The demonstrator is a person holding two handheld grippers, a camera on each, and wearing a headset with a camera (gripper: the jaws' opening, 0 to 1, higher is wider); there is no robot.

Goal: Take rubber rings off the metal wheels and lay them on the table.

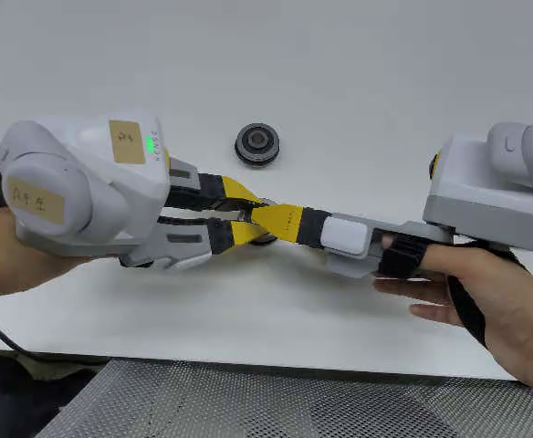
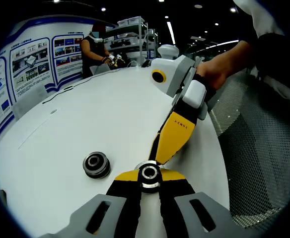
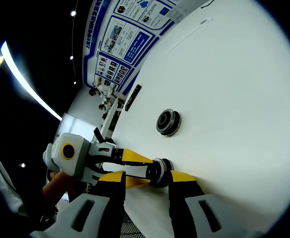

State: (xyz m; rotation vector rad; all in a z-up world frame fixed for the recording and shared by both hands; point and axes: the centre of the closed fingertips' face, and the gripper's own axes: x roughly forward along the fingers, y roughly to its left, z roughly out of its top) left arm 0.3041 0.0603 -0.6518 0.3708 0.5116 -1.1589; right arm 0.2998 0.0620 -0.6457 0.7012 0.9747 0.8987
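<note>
Head view: left claw [image 1: 246, 220] clamps wheel [image 2: 149, 176]; right claw [image 1: 261, 217] possibly too.

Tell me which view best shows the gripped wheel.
The left gripper view: the metal wheel sits face-on between the jaws. The right gripper view shows it edge-on; the head view, just a sliver beneath crossed jaws.
</note>
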